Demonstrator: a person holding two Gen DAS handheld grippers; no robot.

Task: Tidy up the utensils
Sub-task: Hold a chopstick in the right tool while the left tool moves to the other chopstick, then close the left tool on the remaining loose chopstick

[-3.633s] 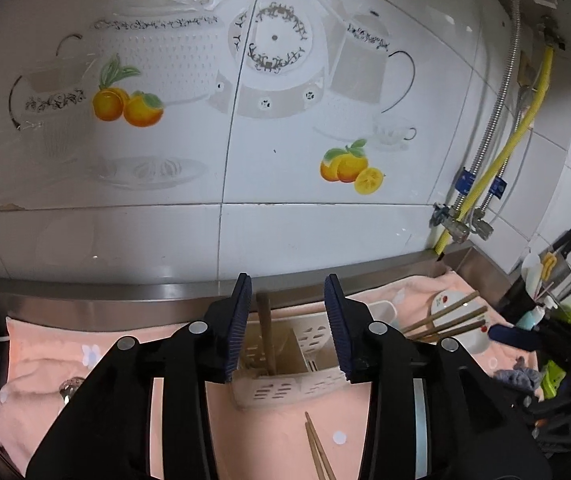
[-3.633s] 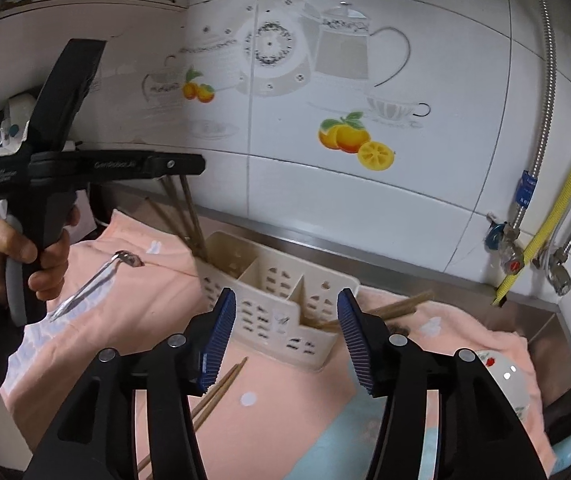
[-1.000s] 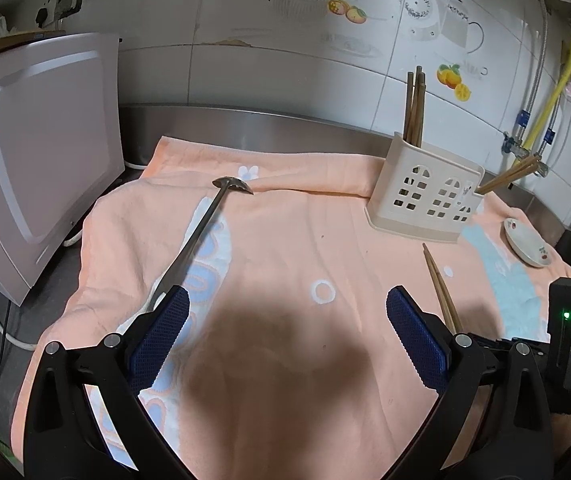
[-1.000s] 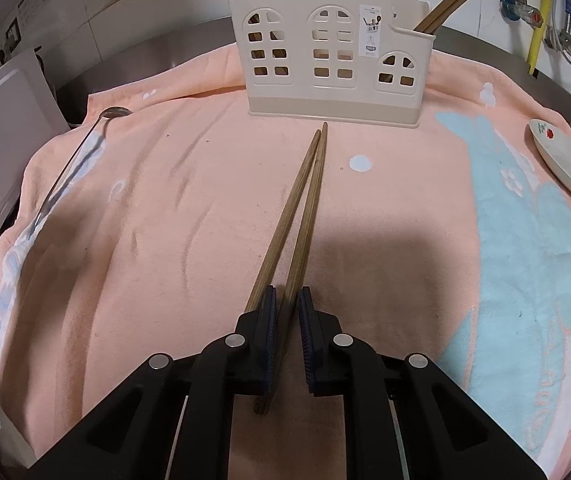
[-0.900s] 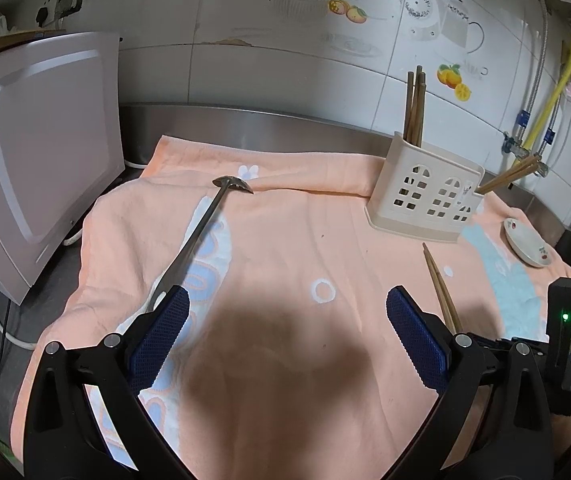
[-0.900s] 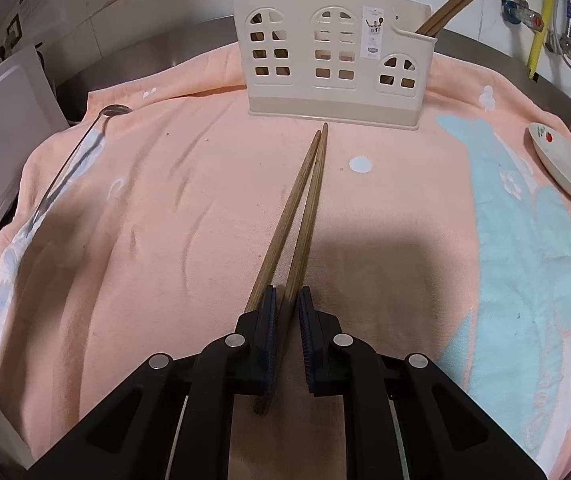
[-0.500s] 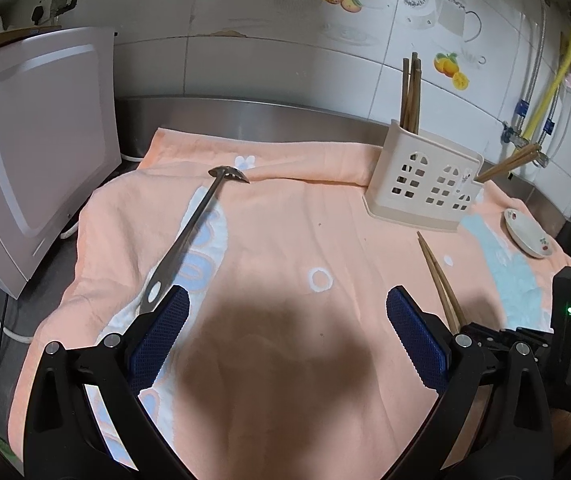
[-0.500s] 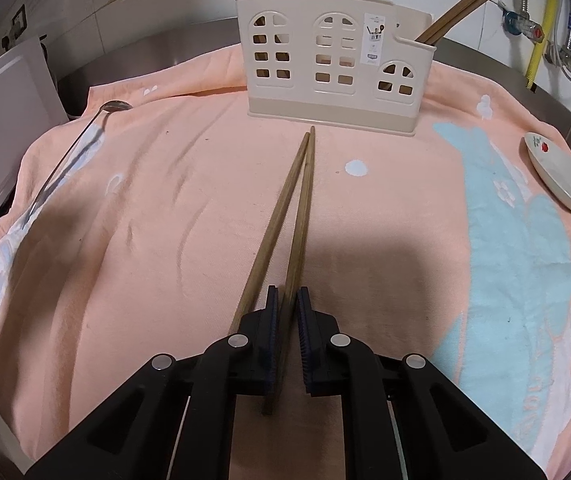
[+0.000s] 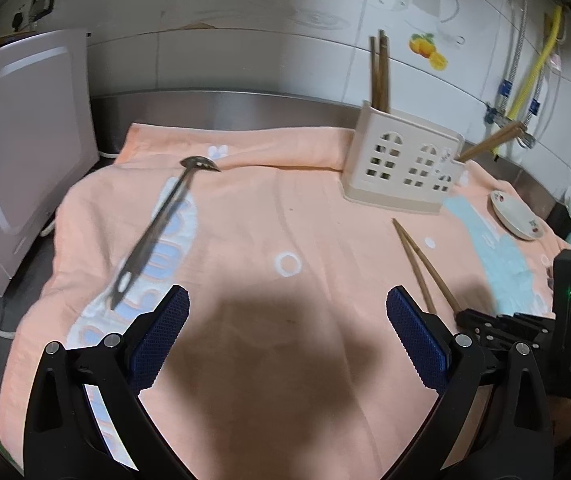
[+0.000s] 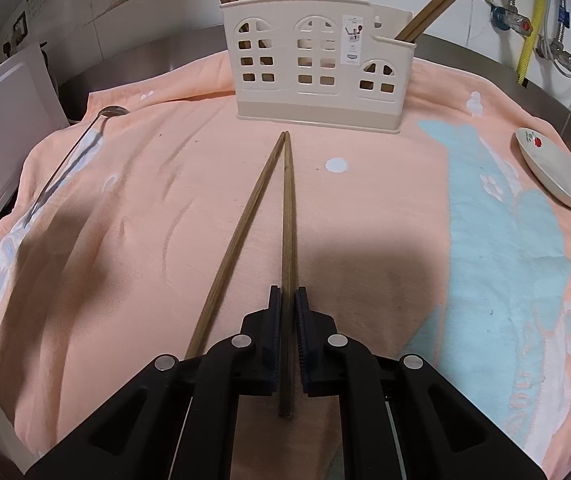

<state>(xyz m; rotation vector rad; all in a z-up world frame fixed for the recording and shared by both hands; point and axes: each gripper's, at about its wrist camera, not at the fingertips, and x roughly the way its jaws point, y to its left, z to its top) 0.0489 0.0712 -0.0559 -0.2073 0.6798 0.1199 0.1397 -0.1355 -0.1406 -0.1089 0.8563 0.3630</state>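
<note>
White panel (image 9: 17,176): leans at the far left, well left of the utensil caddy, off the towel's edge.
Towel (image 9: 269,184): peach with pale blue patches; everything named below sits on it.
Metal ladle (image 9: 157,226): left of the caddy, bowl end toward the wall, handle running toward the camera; blurred in the left wrist view, so its fine shape is hard to make out.
Left gripper (image 9: 285,332): jaws spread wide, nothing between them, hovering over a shadowed part of the towel, nearer the camera than the caddy.
Utensil caddy (image 10: 317,68): cream plastic with arched window cut-outs, standing upright near the back wall.
Chopsticks in caddy, left end (image 9: 379,70): a brown bundle standing nearly upright; tops cut off in the right wrist view.
Chopsticks in caddy, right end (image 10: 441,2): lean out to the right.
Loose chopsticks (image 10: 257,216): a pair just in front of the caddy, tips meeting near its base and splaying apart toward the camera; nothing lies between them and the caddy.
Right gripper (image 10: 287,300): pads pressed onto the right-hand stick (image 10: 288,240) of the pair; the left-hand stick passes outside the jaws, its near end hidden behind the gripper body.
Small dish (image 10: 557,176): white with red flowers, right of the caddy at the towel's edge.
Far right of the left wrist view: dark clutter, too small to identify.
</note>
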